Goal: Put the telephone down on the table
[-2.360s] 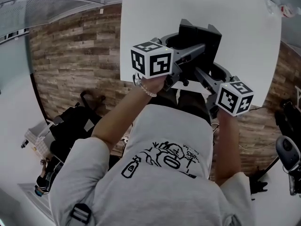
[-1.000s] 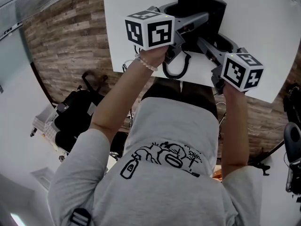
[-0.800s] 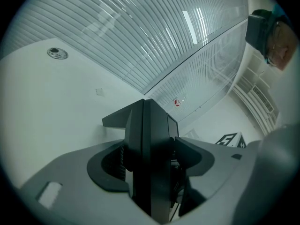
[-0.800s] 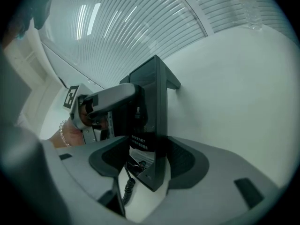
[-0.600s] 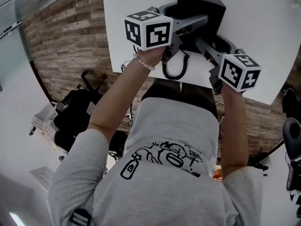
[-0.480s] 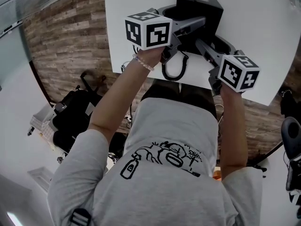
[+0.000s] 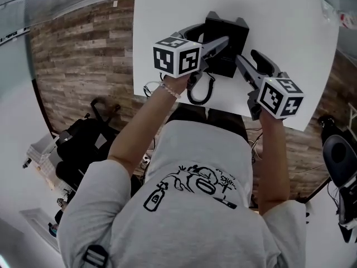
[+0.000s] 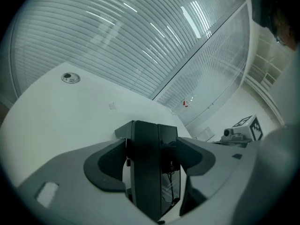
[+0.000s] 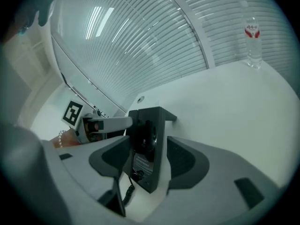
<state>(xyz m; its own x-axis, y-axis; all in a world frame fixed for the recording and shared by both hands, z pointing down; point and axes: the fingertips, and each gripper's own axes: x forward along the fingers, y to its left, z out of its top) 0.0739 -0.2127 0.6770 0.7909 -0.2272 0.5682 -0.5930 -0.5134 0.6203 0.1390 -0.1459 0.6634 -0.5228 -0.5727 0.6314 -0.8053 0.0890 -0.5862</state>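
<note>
The fingers (image 8: 105, 165) of the left gripper (image 8: 151, 149) have just been opening and now stand as wide as they go. The black telephone (image 8: 147, 172) is between them, but a thin strip of white shows beside it, so I think they are not squeezing it.

The right gripper (image 9: 149, 146) has its fingers (image 9: 187, 161) wide apart too. The telephone shows between them, a bit farther off. From the head view these fingers sit just right of the telephone and do not touch it. They hold nothing.

The telephone is on the white bench (image 7: 290, 49), near the middle, and it seems to stand up on one narrow side. Its curly cord (image 7: 201, 91) loops toward the near edge of the bench.

The telephone looks like hard, smooth plastic. I think it is stiff and not very heavy, but its sides may be slippery. It may fall over if bumped, since it stands tall and thin. The best place to hold it is on its two flat sides, around the middle. Do not pull it by the cord.

Far off on the bench stands a water bottle (image 9: 253, 41).
</note>
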